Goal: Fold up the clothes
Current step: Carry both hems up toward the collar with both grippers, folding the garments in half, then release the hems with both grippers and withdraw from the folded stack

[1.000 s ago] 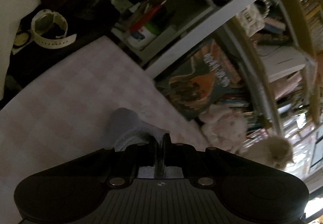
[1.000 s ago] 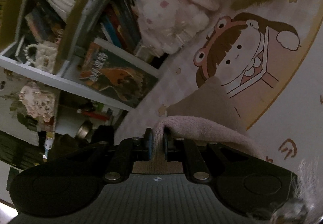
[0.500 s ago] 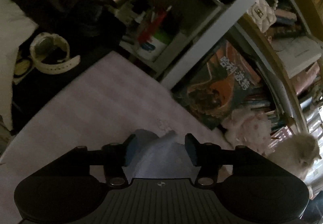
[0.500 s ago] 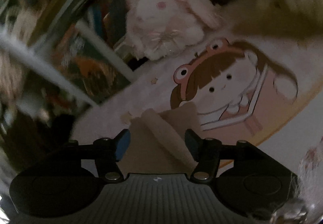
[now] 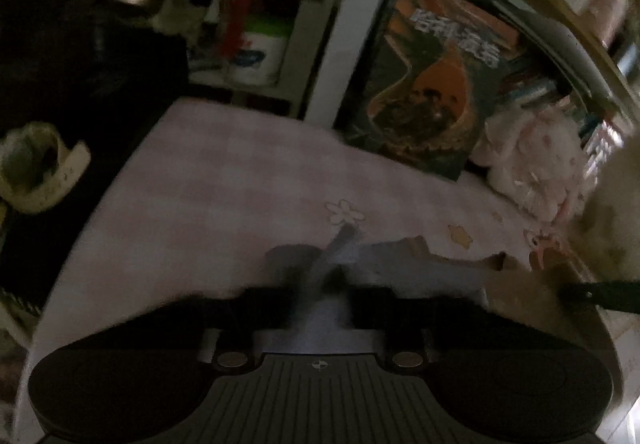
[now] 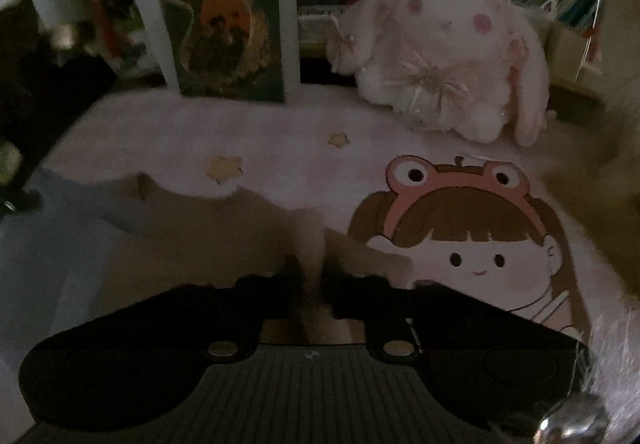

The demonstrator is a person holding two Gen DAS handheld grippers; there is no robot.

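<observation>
A blue-grey cloth (image 5: 360,256) lies low on the pink mat (image 5: 240,184). My left gripper (image 5: 324,284) has its jaws closing tight on a raised fold of it. To its right lies a tan cloth (image 5: 516,284), with the right gripper's dark body (image 5: 600,294) at that edge. In the right wrist view my right gripper (image 6: 312,280) has its jaws closing on a ridge of the tan cloth (image 6: 224,228). The blue-grey cloth (image 6: 60,240) spreads to the left. I cannot tell whether the two are one garment.
A pink plush rabbit (image 6: 440,44) and an upright book (image 6: 228,12) stand at the mat's far edge against a bookshelf. A cup of pens (image 5: 256,48) and a white strap (image 5: 36,168) sit off the mat to the left. A cartoon girl (image 6: 472,236) is printed on the mat.
Both grippers opened half a second ago and have shut again on the cloth. Both views have rolled upright, and the cloth now lies flatter across the mat.
</observation>
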